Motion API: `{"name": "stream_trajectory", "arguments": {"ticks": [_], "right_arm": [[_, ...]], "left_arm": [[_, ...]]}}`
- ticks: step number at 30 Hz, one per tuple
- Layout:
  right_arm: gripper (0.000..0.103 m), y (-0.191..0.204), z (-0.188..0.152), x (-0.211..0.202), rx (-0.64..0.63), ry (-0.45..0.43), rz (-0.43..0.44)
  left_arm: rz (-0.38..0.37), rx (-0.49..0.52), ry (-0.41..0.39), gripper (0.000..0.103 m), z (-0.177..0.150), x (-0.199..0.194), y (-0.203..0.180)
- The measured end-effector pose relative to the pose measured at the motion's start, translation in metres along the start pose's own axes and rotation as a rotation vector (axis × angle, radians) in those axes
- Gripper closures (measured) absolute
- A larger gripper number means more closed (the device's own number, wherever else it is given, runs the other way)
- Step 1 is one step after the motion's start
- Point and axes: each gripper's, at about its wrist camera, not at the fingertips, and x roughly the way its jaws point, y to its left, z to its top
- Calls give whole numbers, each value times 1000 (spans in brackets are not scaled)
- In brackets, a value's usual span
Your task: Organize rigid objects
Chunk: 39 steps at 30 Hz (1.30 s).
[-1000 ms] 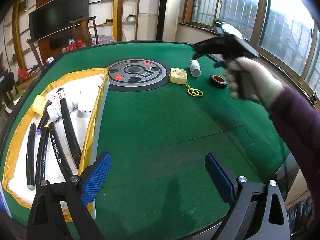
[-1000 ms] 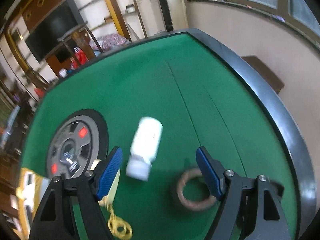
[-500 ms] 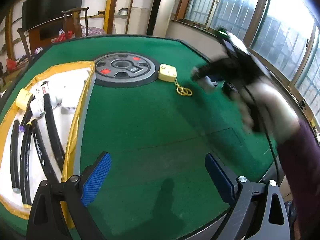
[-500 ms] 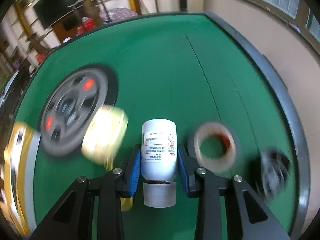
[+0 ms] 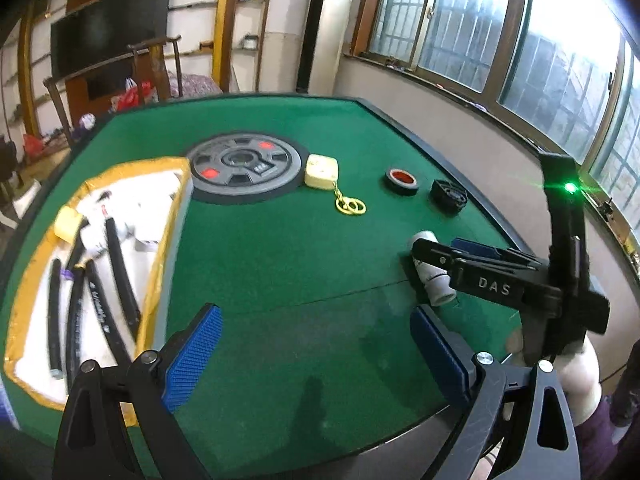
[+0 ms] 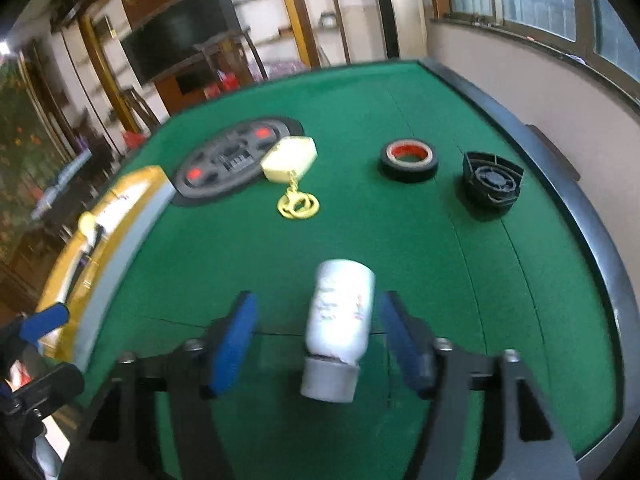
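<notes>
right gripper (image 6: 316,340): jaws opening, blue pads clear of both sides of the white bottle (image 6: 340,320) between them
white bottle: lies on the green table (image 6: 400,100), cap toward the camera
left gripper (image 5: 316,348): jaws wide apart, nothing between them, above bare felt
beyond the bottle: yellow box (image 6: 289,159) with chain, black tape roll (image 6: 409,160), black ribbed cap (image 6: 493,180)
weight plate (image 5: 245,168): just beside the yellow box
tray (image 5: 164,168): on the left, holds black tubes (image 5: 120,276)

Green felt table (image 5: 280,264), weight plate (image 5: 244,168), tape roll (image 5: 402,181), white bottle (image 6: 340,316), tray (image 5: 24,320)
</notes>
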Motion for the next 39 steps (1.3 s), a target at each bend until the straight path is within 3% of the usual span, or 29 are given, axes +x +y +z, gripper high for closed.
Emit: {"name": "stream_trajectory", "arguments": {"ticks": [5, 8, 10, 15, 23, 26, 30, 35, 39], "right_arm": [[36, -4, -2, -19, -3, -136, -13], [25, -21, -4, -31, 35, -211, -41], [25, -38, -7, -35, 82, -238, -47], [25, -71, -8, -35, 222, -249, 40], [25, -76, -6, -25, 254, -202, 68], [25, -75, -5, -23, 260, -197, 61], [25, -84, 3, -26, 295, -254, 81], [25, -110, 10, -15, 417, -264, 125], [25, -114, 10, -11, 435, -246, 172]], "left_arm": [[37, -15, -16, 6, 4, -4, 1], [39, -42, -4, 6, 3, -1, 5], [41, -55, 7, 6, 4, 4, 5], [32, -47, 28, 6, 3, 15, -3], [-36, -100, 75, 6, 9, 35, -1], [-27, -112, 65, 6, 19, 34, 6], [17, -129, 25, 6, 40, 34, 19], [22, -205, 47, 6, 72, 71, 39], [45, -256, 99, 6, 98, 118, 42]]}}
